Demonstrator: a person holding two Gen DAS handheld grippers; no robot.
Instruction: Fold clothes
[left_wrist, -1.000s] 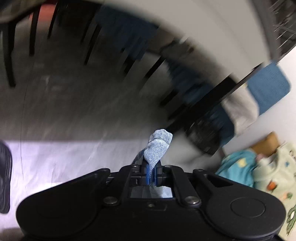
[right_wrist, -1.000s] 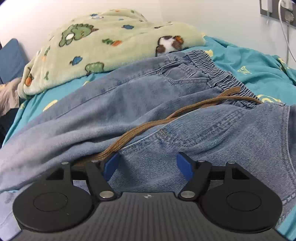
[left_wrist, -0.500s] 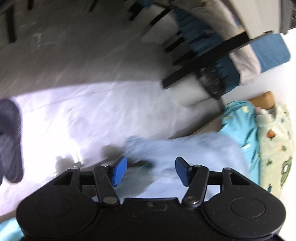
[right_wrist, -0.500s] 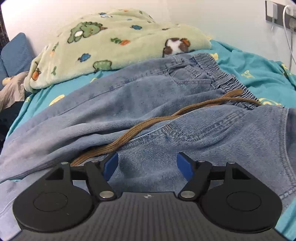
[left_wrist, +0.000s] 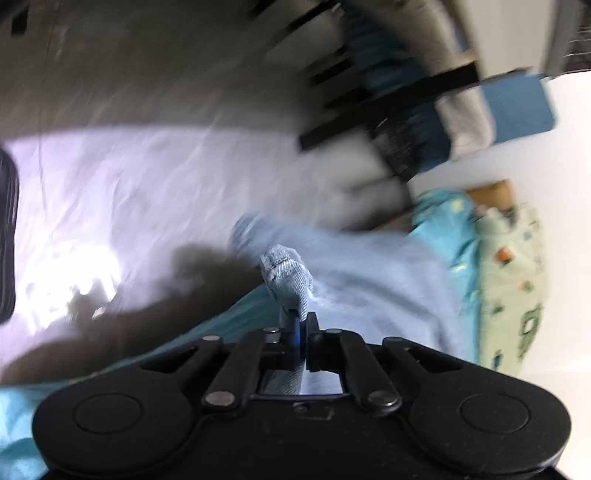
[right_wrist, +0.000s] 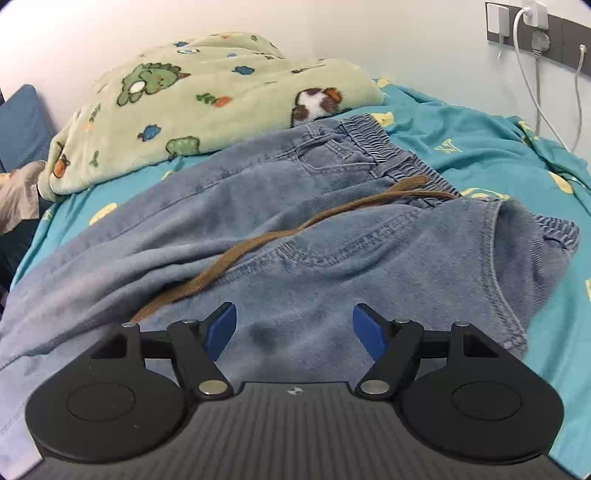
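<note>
Light blue jeans (right_wrist: 295, 221) lie spread across the teal bed, elastic waistband at the far right, with a brown drawstring (right_wrist: 295, 229) running across them. My right gripper (right_wrist: 294, 326) is open and empty, hovering just above the denim near the thigh. In the left wrist view my left gripper (left_wrist: 300, 325) is shut on a bunched fold of the jeans' leg end (left_wrist: 286, 273), held near the bed's edge; the rest of the leg (left_wrist: 369, 273) trails to the right, blurred.
A green dinosaur-print blanket (right_wrist: 207, 103) is heaped at the back of the teal sheet (right_wrist: 480, 147). A wall socket with cables (right_wrist: 532, 33) is at the right. The left wrist view shows floor (left_wrist: 147, 184), a dark slipper (left_wrist: 7, 236) and chair legs (left_wrist: 369, 122).
My left gripper, open above the jeans leg half a second ago, has shut on the leg end. The right gripper has stayed open and pulled back slightly.
</note>
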